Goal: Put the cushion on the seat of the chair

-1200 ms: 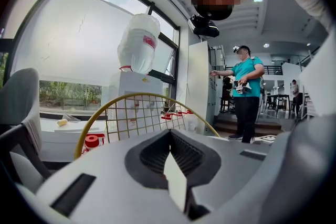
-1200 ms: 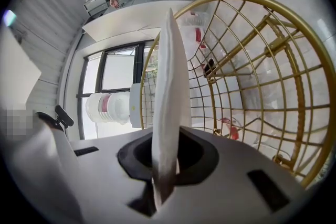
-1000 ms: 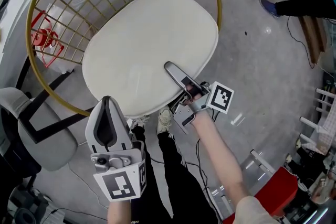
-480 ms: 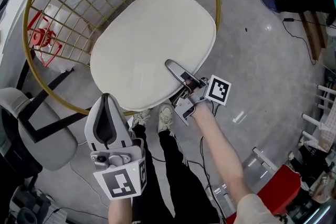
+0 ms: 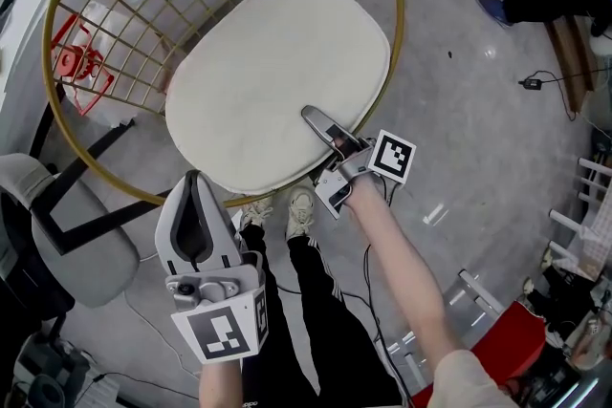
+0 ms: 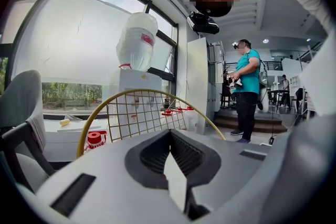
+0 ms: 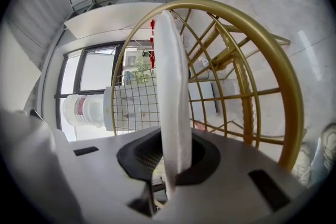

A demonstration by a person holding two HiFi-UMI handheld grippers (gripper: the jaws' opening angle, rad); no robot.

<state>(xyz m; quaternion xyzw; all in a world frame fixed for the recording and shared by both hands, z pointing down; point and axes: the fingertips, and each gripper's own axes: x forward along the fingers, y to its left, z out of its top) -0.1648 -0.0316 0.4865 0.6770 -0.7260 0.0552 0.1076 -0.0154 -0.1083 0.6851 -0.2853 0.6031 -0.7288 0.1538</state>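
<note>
The white oval cushion (image 5: 277,76) lies flat inside the gold wire chair (image 5: 91,43), and its near edge overlaps the chair's front rim. My right gripper (image 5: 311,117) is shut on that near edge. In the right gripper view the cushion (image 7: 170,86) runs edge-on out of the right gripper (image 7: 172,162), with the chair's gold ring (image 7: 273,60) behind it. My left gripper (image 5: 196,179) hangs shut and holds nothing, close to my body and short of the chair. The left gripper view shows this gripper (image 6: 169,132) with the chair's wire back (image 6: 136,107) beyond it.
A grey office chair (image 5: 67,234) stands at the left, and red items (image 5: 72,62) sit behind the wire back. My feet (image 5: 301,210) are under the front rim. A cable (image 5: 535,81) and another person's shoes (image 5: 497,10) lie at the right. A water dispenser (image 6: 137,42) stands by the window.
The cushion has sunk lower into the chair's ring and shifted towards the wire back, carried by my right gripper. The left gripper has stayed where it was.
</note>
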